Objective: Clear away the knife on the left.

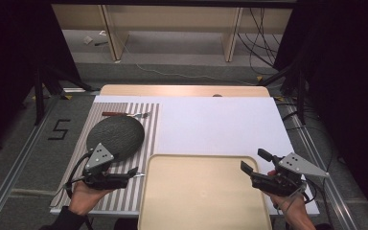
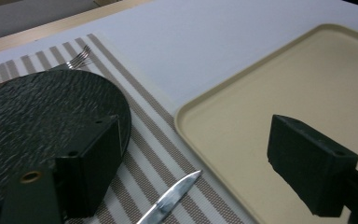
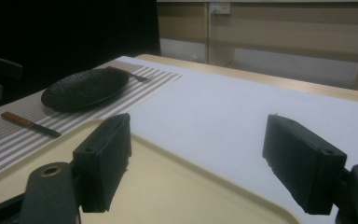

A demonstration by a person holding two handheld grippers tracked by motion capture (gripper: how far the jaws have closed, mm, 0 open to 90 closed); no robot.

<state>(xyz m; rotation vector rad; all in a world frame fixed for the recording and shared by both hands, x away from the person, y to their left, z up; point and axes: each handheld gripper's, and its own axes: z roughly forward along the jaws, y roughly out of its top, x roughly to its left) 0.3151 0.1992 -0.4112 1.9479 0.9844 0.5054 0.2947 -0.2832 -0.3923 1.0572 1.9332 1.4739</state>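
A dark round plate point(image 1: 115, 137) rests on a striped placemat point(image 1: 148, 125) at the table's left. Beyond the plate lies a fork point(image 1: 126, 114) with a brown handle. A knife point(image 2: 172, 198) lies on the mat near the plate's front edge, its blade tip pointing toward the beige tray point(image 1: 203, 201). My left gripper point(image 1: 130, 175) hovers over the knife, open, with the blade showing between its jaws and nothing gripped. My right gripper point(image 1: 255, 161) is open at the tray's far right corner, holding nothing. The right gripper view shows the plate point(image 3: 86, 88), knife point(image 3: 30, 123) and fork point(image 3: 130, 73) off to its left.
A white sheet point(image 1: 220, 125) covers the tabletop right of the mat. The tray point(image 2: 307, 93) sits at the front centre, touching the mat's edge. A wooden strip point(image 1: 182, 90) runs along the table's far edge, with shelving and cables behind it.
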